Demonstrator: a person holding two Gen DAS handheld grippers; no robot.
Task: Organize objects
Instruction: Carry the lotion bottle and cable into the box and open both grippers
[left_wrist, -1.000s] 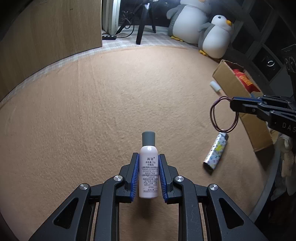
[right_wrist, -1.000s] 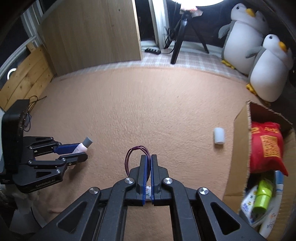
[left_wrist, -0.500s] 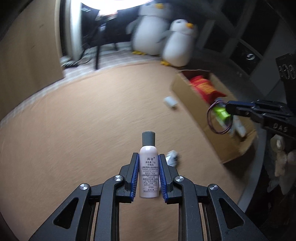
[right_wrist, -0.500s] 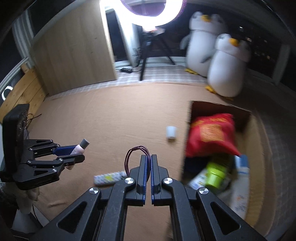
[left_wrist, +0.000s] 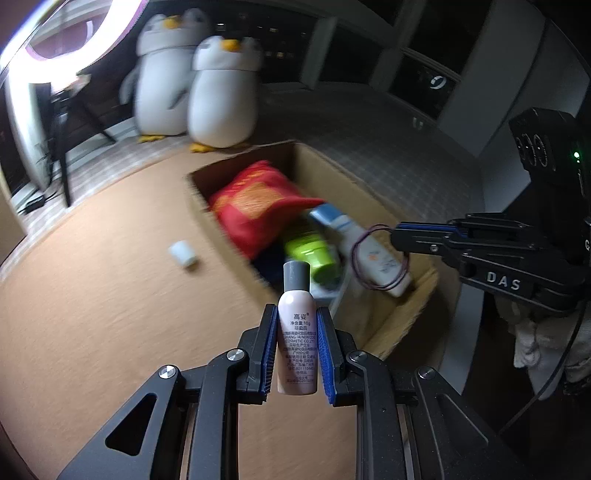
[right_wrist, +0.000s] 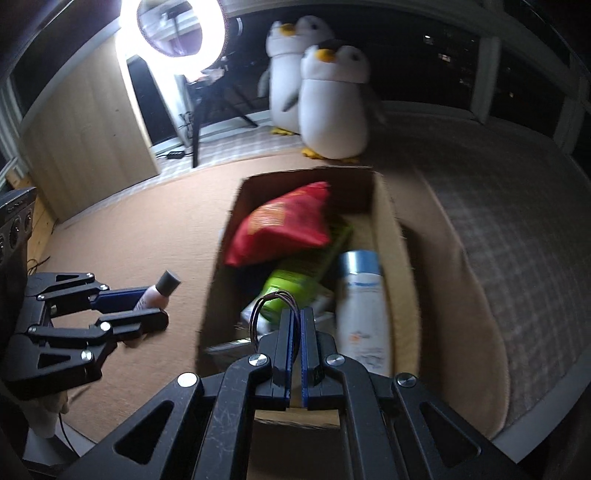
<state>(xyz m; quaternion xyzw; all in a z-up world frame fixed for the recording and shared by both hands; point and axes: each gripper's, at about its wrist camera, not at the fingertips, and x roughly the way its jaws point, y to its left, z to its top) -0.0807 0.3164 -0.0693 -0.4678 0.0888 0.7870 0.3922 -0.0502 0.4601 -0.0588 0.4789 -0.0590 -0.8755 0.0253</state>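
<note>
The left gripper (left_wrist: 297, 345) is clamping a small pink bottle (left_wrist: 297, 338) with a grey cap between its blue pads, the bottle standing upright along the fingers and its printed label facing the camera. In the right wrist view this same gripper is showing at about 9 o'clock, hovering over the tan carpet (right_wrist: 140, 221) just beside the near-left wall of the cardboard box (right_wrist: 389, 229).

The right gripper (right_wrist: 294, 334) is pinching a thin purple hair tie (right_wrist: 271, 306) — its fingers are pressed almost together, with the loop sticking out ahead toward 11 o'clock. It is hanging over the near end of the box. In the left wrist view the loop (left_wrist: 380, 258) is dangling at 3 o'clock, in front of a white tube lying inside the box.

The box is sitting open on the carpet and is holding a red snack bag (right_wrist: 284, 225) at its far end, a lime-green container (right_wrist: 288, 291) in the middle and a white tube with a blue end (right_wrist: 364, 306) along the right wall; other items beneath are too blurred to name.

A small white cylinder (left_wrist: 183, 253) is lying on the carpet at 10 o'clock in the left wrist view, apart from the box. Two plush penguins (right_wrist: 332, 107) are standing beyond the box at 12 o'clock, and a ring light (right_wrist: 181, 33) is glowing at 11 o'clock.
</note>
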